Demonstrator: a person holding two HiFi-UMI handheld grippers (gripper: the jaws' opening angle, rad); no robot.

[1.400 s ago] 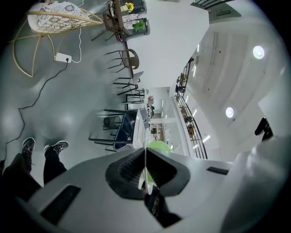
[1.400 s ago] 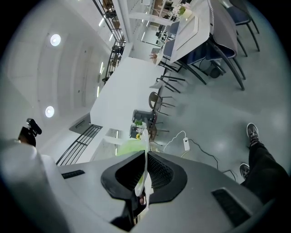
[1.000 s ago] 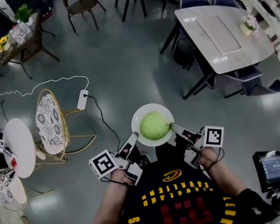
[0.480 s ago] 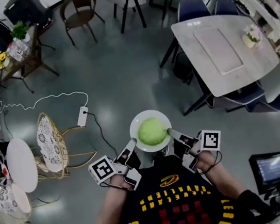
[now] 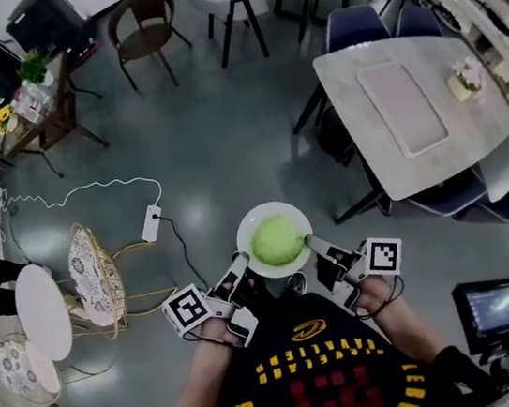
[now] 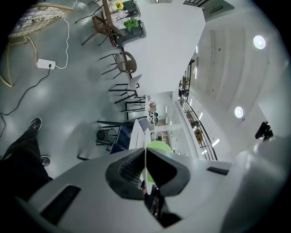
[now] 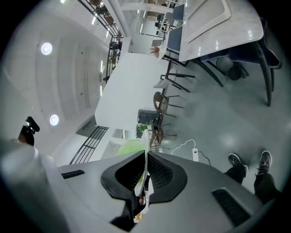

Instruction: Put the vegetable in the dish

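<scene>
Held level above a grey floor (image 5: pixel 187 132): a shallow, round, smooth white dish (image 5: pixel 248 222). Centred in it, a pale green vegetable (image 5: pixel 276 240), dome-shaped, matte, with no clear long axis or pointed end. At the dish's 8 o'clock, left hand-held gripper (image 5: pixel 240 262) clamped on the thin rim between ribbed black pads (image 6: pixel 129 169). At 4 o'clock, right hand-held gripper (image 5: pixel 314 239) clamped likewise on the rim.
</scene>
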